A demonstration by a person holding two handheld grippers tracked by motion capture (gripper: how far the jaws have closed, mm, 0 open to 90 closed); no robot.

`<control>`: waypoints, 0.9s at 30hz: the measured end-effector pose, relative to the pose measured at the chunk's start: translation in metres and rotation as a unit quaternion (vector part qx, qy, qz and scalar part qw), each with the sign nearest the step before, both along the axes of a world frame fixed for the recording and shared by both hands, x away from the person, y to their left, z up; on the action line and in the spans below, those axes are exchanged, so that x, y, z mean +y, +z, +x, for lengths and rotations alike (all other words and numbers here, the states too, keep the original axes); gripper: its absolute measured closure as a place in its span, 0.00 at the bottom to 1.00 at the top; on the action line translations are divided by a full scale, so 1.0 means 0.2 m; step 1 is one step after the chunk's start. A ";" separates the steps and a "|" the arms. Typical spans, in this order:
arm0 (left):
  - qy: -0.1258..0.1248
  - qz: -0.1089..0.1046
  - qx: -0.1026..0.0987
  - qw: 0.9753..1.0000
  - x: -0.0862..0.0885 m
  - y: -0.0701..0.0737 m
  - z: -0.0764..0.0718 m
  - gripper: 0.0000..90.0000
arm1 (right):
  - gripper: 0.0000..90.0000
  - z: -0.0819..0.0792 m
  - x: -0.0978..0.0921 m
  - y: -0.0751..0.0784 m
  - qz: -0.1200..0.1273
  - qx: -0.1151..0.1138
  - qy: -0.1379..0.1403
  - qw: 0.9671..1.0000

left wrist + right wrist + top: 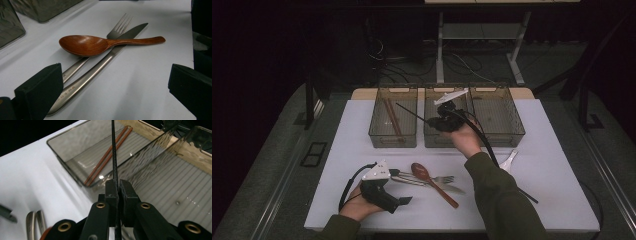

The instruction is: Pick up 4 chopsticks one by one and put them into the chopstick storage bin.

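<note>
The right hand-held gripper (117, 192) had its jaws pinched tight on a thin black chopstick (114, 157), hovering over the middle bin (432, 137), beside the left bin (377, 135) with the brown chopsticks (107, 155). The left hand-held gripper (115, 90) gaped wide at the bench (342, 130), holding nothing, just before the wooden spoon (95, 45), fork (120, 26) and knife (100, 67).

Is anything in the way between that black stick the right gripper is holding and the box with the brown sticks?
Nothing visible is. The right gripper pinches the black chopstick, whose tip already reaches over the left bin, where the brown chopsticks lie.
</note>
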State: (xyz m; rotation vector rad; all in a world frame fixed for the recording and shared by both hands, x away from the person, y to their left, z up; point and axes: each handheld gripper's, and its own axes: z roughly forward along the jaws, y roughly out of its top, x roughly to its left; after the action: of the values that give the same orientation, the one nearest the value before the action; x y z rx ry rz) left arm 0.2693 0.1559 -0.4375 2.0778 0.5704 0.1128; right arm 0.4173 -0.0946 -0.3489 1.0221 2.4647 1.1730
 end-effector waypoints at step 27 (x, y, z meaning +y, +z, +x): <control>-0.005 -0.010 0.000 1.000 0.00 0.01 0.00 0.00 | 0.95 0.27 0.41 -0.06 -0.038 0.025 -0.022 0.999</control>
State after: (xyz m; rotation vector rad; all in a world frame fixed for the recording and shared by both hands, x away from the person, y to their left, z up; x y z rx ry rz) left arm 0.2702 0.1563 -0.4362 2.0607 0.5590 0.0997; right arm 0.4720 -0.0130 -0.3610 1.0904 2.4902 1.0443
